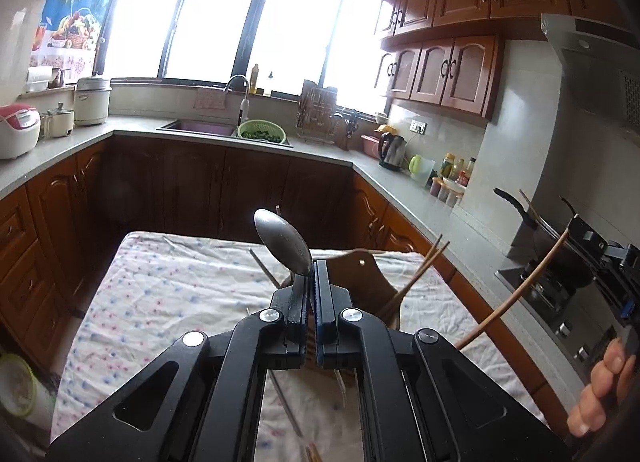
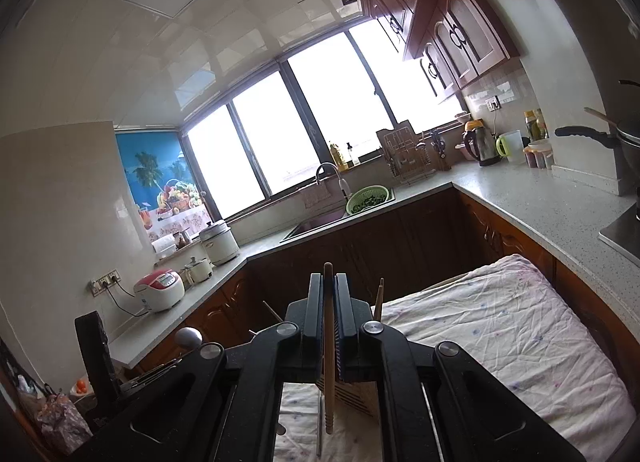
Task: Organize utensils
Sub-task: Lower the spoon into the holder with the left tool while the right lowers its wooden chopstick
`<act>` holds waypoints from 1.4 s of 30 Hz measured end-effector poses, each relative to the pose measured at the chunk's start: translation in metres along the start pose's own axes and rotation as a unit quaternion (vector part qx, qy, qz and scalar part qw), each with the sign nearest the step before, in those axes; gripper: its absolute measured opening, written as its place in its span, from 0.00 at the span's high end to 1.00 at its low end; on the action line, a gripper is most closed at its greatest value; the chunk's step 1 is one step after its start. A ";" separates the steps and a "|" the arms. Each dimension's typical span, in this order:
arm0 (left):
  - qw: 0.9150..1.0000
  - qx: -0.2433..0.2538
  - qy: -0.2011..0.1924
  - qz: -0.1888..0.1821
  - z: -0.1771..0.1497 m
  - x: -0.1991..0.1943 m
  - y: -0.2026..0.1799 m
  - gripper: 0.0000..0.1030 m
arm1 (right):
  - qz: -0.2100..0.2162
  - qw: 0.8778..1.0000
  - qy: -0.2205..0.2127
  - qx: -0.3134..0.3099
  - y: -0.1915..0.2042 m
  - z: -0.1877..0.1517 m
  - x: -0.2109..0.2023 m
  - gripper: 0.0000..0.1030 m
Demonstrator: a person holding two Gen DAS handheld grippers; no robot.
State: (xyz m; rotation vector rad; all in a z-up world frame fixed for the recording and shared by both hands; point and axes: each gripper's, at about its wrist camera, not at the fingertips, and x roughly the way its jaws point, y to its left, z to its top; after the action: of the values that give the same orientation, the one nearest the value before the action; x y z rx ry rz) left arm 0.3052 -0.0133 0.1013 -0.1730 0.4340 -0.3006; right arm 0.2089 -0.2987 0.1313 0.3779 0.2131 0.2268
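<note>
The metal spoon (image 1: 285, 240) was pinched by its handle in the left gripper (image 1: 311, 282), bowl sticking up past the fingertips, with the wooden holder (image 1: 360, 282) just beyond and below. The right gripper (image 2: 329, 294) was clamped on a wooden chopstick (image 2: 329, 362), lifted over the cloth-covered table (image 2: 500, 342). I'd say tip each handle down and line it up over the holder before letting go, one at a time.

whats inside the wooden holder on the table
Two wooden chopsticks lean out of the brown wooden utensil holder on the floral cloth-covered table. The closed left gripper, holding a metal spoon, covers the holder's interior.
</note>
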 end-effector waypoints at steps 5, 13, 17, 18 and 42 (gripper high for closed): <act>0.999 0.007 -0.028 0.015 0.025 0.022 -0.003 0.99 | -0.008 1.000 -0.018 -0.014 0.003 0.013 0.019 0.96; 0.998 0.018 -0.049 0.044 0.043 0.071 -0.009 0.99 | -0.020 0.999 -0.032 -0.024 -0.004 0.019 0.059 0.96; 0.998 0.022 -0.036 0.057 0.030 0.098 -0.010 0.99 | -0.024 0.999 -0.021 -0.030 -0.008 0.007 0.080 0.96; 0.998 0.024 -0.030 0.057 0.025 0.105 -0.010 0.99 | -0.025 0.999 -0.017 -0.032 -0.010 0.002 0.084 0.96; 0.994 0.039 0.080 0.059 -0.035 0.158 -0.009 0.98 | -0.044 0.997 0.060 -0.027 -0.031 -0.042 0.123 0.95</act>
State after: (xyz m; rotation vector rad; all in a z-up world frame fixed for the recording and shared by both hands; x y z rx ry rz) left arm 0.4241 -0.0759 0.0111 -0.0461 0.5887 -0.2149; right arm 0.3211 -0.2808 0.0610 0.3017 0.3397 0.1684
